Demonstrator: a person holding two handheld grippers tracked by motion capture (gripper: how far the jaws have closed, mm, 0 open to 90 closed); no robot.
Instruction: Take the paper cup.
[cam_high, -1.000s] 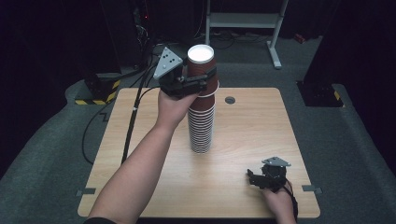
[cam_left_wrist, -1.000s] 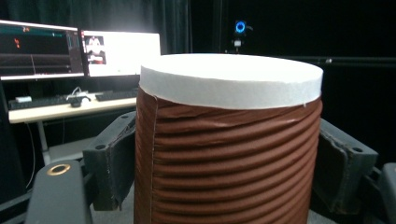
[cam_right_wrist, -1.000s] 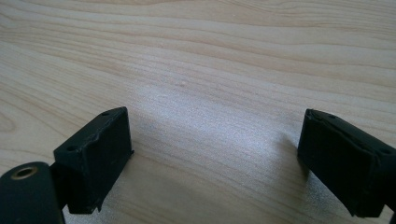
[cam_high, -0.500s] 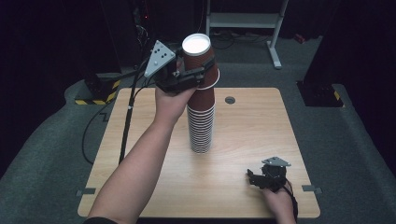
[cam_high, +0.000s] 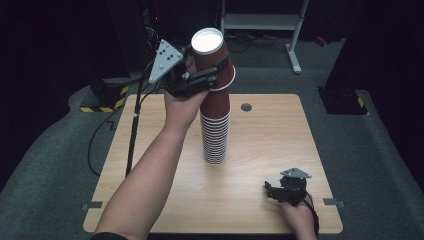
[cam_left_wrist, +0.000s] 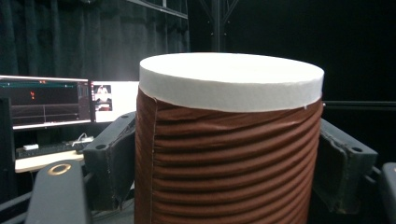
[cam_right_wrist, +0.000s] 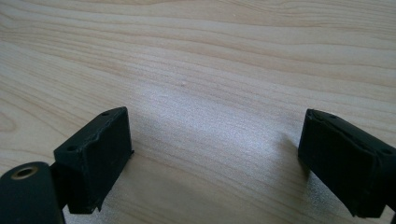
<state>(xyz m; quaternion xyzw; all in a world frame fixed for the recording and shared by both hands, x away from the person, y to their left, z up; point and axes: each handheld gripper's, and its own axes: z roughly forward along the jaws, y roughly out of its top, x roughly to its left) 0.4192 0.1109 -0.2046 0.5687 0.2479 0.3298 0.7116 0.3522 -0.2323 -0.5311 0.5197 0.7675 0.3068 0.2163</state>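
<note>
No writing readable on top brown cup (cam_high: 211, 52), clamped tilted by left gripper (cam_high: 212, 75) above cup stack (cam_high: 215, 132), right gripper (cam_high: 274, 191) held open, empty, near table (cam_high: 270, 125) front edge

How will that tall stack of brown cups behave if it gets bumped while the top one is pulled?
Probably tippy: the cup stack is tall on a narrow base. Likely light, so a small nudge could shift it on the table. The top cup in the left gripper looks ribbed, so grip should hold, though thin walls may crush.

Wooden table (cam_high: 260, 140), grey carpet (cam_high: 60, 165), lit monitors (cam_left_wrist: 44, 100)
</note>
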